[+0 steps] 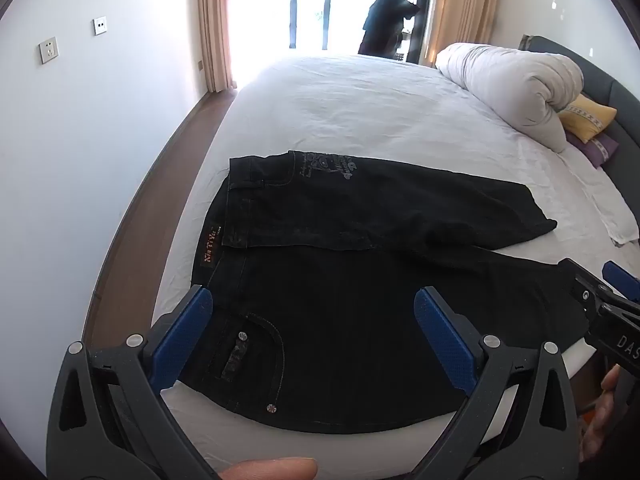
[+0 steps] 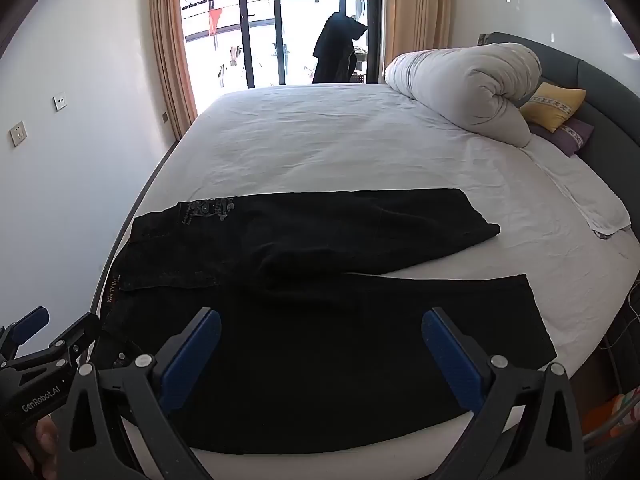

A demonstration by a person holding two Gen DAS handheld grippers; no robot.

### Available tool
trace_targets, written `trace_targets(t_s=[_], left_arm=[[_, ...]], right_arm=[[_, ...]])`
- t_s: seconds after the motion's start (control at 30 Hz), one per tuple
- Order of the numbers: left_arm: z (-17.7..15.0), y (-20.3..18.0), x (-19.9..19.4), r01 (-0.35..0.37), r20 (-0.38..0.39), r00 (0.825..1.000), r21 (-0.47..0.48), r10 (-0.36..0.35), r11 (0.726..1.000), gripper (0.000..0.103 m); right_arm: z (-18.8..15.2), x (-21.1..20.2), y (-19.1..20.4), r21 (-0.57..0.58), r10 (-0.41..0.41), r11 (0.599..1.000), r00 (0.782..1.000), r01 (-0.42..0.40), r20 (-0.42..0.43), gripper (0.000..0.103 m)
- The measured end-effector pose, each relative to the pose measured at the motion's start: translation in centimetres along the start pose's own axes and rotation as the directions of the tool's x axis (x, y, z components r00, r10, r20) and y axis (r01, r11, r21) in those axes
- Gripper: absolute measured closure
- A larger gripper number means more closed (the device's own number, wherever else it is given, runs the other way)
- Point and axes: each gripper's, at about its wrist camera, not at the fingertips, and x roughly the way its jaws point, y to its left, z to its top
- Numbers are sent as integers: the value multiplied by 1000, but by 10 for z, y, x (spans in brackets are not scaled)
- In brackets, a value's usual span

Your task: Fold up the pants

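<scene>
Black pants (image 1: 340, 280) flat on bed (image 1: 360, 112), near edge, long axis left-right: waistband left, leg hems right. Left gripper (image 1: 312, 320) hovers over waist and pocket end, jaws wide, empty. Right gripper (image 2: 320, 344) over near leg, jaws wide, empty, nearer hems. Far leg angled away.

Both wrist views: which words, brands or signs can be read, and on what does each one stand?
"GenRobot.AI": on the black body of the left claw, right wrist view.
"DAS": cut-off letters on the black body of the right claw, left wrist view.
Orange waistband label of the black denim pants: too blurred to read.
Grey print near the waist: unreadable.
</scene>
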Motion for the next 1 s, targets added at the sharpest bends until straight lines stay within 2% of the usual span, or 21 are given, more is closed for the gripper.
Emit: trace_targets(t_s=[0.4,1.0], left_arm=[[-3,2,-1,-9,-3,1000,8,9,1000,0],[-7,-3,5,-11,-7,1000,11,12,1000,0]], right_arm=[[-2,11,3,-8,3,1000,1000,-4,-3,0],[-6,6,4,-24,-6,1000,1000,5,-10,0]])
